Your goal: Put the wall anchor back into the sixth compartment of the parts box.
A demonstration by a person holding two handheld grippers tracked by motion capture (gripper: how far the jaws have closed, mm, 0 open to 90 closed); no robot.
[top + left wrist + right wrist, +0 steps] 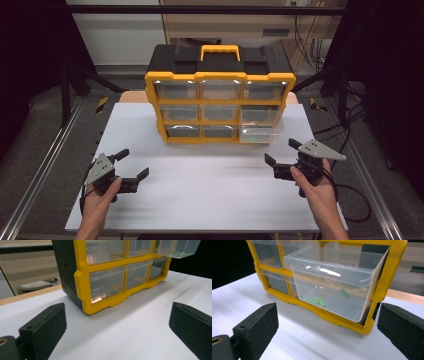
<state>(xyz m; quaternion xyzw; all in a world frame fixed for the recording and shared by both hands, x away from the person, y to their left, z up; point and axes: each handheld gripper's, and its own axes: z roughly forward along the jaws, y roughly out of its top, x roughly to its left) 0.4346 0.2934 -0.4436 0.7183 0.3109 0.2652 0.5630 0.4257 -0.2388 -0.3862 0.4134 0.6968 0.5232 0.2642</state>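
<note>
At lower left of the high view, my left hand [100, 197] holds the left gripper [134, 164] just above the white table [210, 185]. Jaws spread wide, nothing between them, pointing up and to the right toward the cabinet. Left gripper view: both black pads low in the frame, far apart, bare table between; the cabinet's [82, 280] lower left corner sits in the upper middle, clear of the pads.

Centre, top half of the high view: yellow and black drawer cabinet [220, 77] standing upright on the far part of the table, yellow carry handle [220, 51] on top. Three rows of three clear drawers. Eight look pushed in flush.

Right of centre: the bottom right drawer [261, 132] is pulled out part way, sticking forward of the yellow frame. Right gripper view shows this drawer [329, 282] in the upper middle, and three small green pieces [318, 300] lying on its floor. Cannot tell what the pieces are.

Lower right of the high view: my right hand [320, 192] holds the right gripper [283, 151], jaws wide apart, holding nothing, aimed up and left at the pulled-out drawer, near it but not touching. Right gripper view: both pads at the bottom corners, drawer front sitting between and beyond them.
</note>
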